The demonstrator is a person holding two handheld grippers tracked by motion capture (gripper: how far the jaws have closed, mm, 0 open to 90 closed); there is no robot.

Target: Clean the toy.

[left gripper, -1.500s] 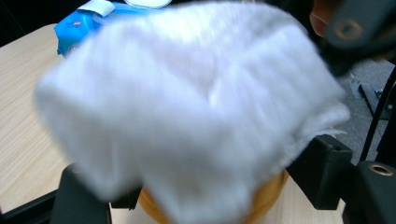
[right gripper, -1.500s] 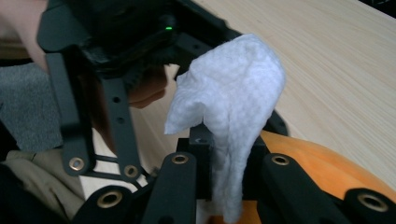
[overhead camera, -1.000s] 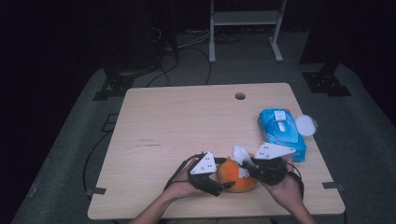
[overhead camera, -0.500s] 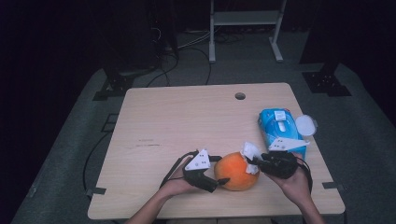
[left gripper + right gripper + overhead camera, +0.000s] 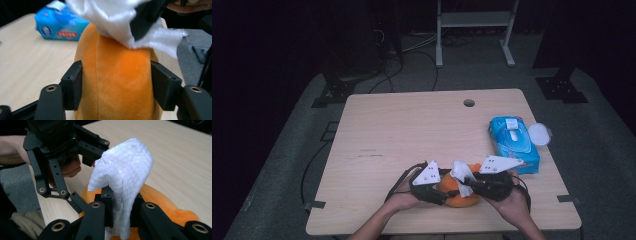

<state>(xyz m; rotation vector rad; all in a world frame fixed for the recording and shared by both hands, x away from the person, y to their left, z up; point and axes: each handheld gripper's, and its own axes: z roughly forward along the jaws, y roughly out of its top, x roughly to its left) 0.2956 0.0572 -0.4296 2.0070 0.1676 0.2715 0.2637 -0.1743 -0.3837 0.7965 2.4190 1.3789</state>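
An orange plush toy (image 5: 460, 198) lies near the table's front edge. My left gripper (image 5: 440, 193) grips it from the left: in the left gripper view both pads (image 5: 73, 85) press into the toy's (image 5: 117, 75) sides, and the jaws have just been closing on it. My right gripper (image 5: 465, 184) comes in from the right, shut on a crumpled white wipe (image 5: 462, 171). In the right gripper view the wipe (image 5: 122, 177) stands up between the jaws (image 5: 121, 212), just above the toy (image 5: 160, 200). The wipe (image 5: 107, 17) rests on the toy's top.
A blue pack of wet wipes (image 5: 513, 144) lies at the table's right side, with a white round lid (image 5: 538, 134) beside it. A cable hole (image 5: 469, 103) sits near the far edge. Both hands rest at the front edge.
The left jaws have closed onto the orange toy. The right gripper, which had drawn off to the right with the wipe, has come back left over the toy.
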